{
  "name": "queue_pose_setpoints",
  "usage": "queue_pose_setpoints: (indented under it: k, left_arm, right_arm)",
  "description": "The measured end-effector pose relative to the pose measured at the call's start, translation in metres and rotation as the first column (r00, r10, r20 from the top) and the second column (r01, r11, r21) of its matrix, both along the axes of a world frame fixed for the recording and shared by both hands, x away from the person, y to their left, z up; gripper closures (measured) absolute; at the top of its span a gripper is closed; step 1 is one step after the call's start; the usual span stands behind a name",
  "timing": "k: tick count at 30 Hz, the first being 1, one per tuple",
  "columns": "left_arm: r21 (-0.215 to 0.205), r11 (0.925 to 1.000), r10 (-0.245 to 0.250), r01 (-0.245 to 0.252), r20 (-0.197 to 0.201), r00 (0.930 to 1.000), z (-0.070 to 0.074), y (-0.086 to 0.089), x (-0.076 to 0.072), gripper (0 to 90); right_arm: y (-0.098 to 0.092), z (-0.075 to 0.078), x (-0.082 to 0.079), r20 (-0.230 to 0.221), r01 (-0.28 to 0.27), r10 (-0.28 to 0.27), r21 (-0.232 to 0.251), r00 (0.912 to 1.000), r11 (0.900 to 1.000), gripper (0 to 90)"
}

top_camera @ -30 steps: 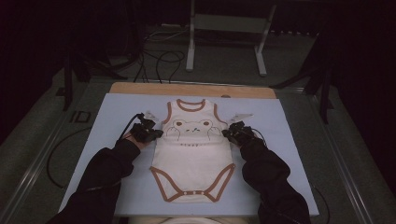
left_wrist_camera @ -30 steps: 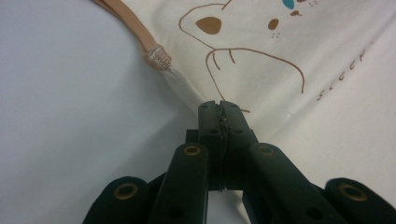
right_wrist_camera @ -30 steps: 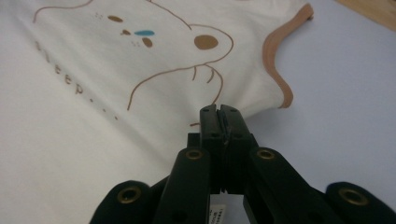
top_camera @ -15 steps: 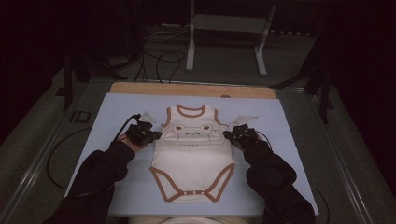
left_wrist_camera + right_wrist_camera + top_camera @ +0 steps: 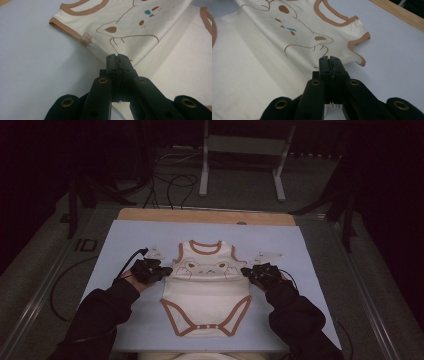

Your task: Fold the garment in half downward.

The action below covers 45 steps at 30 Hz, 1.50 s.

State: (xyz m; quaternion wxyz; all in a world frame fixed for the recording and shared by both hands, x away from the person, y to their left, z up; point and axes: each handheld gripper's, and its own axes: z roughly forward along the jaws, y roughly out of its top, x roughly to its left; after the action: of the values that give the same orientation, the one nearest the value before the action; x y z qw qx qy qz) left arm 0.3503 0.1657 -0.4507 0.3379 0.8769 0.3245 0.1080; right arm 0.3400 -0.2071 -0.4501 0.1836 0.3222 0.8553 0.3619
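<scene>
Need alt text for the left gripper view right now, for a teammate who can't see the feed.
The left gripper, jaws shut, pinches the side seam of a cream baby bodysuit just below its brown-trimmed armhole. The bodysuit, printed with a brown outlined bear face, lies on a pale blue mat.

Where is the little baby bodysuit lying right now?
In the high view the cream bodysuit lies mid-table on the pale blue mat, its sides pinched by the left gripper and right gripper.

Black tongs (image 5: 117,58) with brass-ringed screw holes, black cables, dark sleeves (image 5: 107,307).
</scene>
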Motion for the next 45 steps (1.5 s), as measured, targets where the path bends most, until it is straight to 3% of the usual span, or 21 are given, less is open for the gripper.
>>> queue_pose_setpoints:
  k: [15, 25, 45]
  left_arm:
    - [-0.007, 0.9993, -0.038, 0.038, 0.009, 0.9992, 0.003, 0.002, -0.03, 89.9]
    - [0.005, 0.9973, -0.074, 0.073, 0.025, 0.997, 0.004, 0.001, -0.06, 90.0]
    - [-0.003, 0.9963, -0.086, 0.086, 0.023, 0.9961, -0.002, 0.003, -0.097, 90.0]
  right_arm:
    - [-0.001, 0.003, -0.034, -0.005, -0.043, 0.043, 0.005, 0.9991, 0.999, 90.0]
    - [-0.002, 0.002, -0.056, -0.009, -0.067, 0.067, -0.008, 0.9977, 0.998, 90.0]
    - [-0.005, 0.0, -0.091, -0.033, -0.101, 0.101, 0.012, 0.9943, 0.995, 89.9]
